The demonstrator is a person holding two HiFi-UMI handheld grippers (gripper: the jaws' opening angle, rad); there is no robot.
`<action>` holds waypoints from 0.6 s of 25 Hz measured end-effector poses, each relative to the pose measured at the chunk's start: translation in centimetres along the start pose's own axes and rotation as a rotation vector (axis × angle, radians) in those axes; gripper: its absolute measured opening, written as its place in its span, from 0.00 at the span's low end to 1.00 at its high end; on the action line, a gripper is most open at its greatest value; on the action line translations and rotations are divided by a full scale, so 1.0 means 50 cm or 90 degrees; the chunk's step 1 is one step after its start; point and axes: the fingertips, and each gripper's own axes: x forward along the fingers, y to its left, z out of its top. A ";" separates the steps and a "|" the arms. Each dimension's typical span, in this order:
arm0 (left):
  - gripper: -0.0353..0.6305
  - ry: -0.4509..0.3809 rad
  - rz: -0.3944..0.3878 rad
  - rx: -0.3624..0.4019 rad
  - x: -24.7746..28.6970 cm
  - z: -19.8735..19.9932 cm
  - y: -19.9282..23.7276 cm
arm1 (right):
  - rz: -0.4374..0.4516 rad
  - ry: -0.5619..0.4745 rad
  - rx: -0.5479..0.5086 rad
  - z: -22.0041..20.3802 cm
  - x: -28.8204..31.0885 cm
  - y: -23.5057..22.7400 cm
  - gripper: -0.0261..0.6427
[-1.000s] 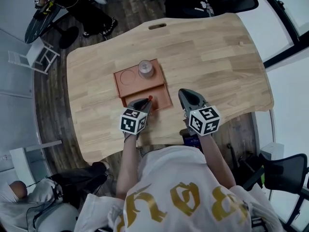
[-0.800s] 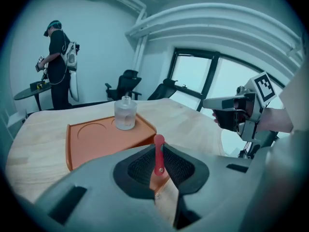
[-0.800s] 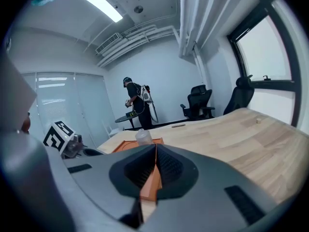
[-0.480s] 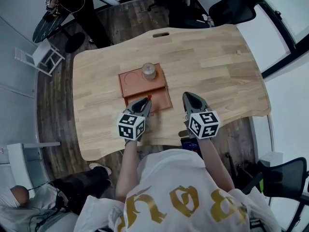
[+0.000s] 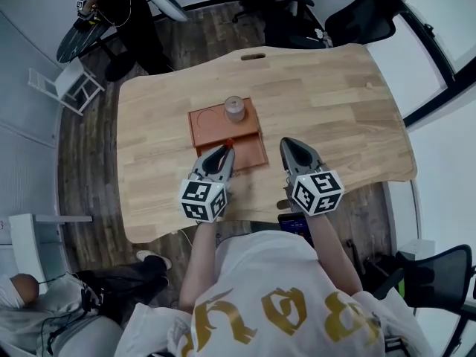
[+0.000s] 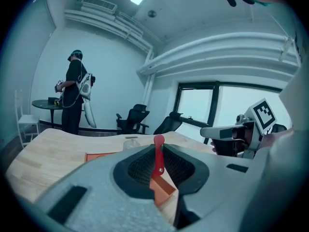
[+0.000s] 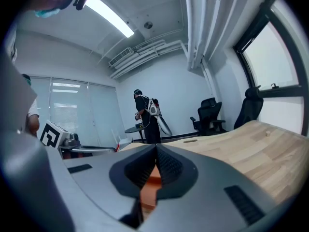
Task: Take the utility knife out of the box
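Two grippers work at the near edge of the counter (image 5: 342,103). At 9 o'clock, the left gripper (image 5: 221,155) has its fingers (image 6: 137,167) pinching the red utility knife (image 6: 158,154), which stands upright between them, its tip projecting past the fingertips toward 12 o'clock. At 3 o'clock, the right gripper (image 5: 296,149) has its fingers pressed together and holds nothing. Beyond, at 12 o'clock, lies the orange box (image 5: 216,121), with a jar (image 5: 235,108) in its far compartment. The step in hand is judged to be lifting the knife out. Hold the pinch firm and raise it straight until its lower end clears the box wall.
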 end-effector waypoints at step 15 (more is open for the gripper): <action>0.13 -0.060 0.044 0.052 -0.042 0.048 -0.009 | 0.017 0.000 -0.024 0.022 -0.015 0.034 0.06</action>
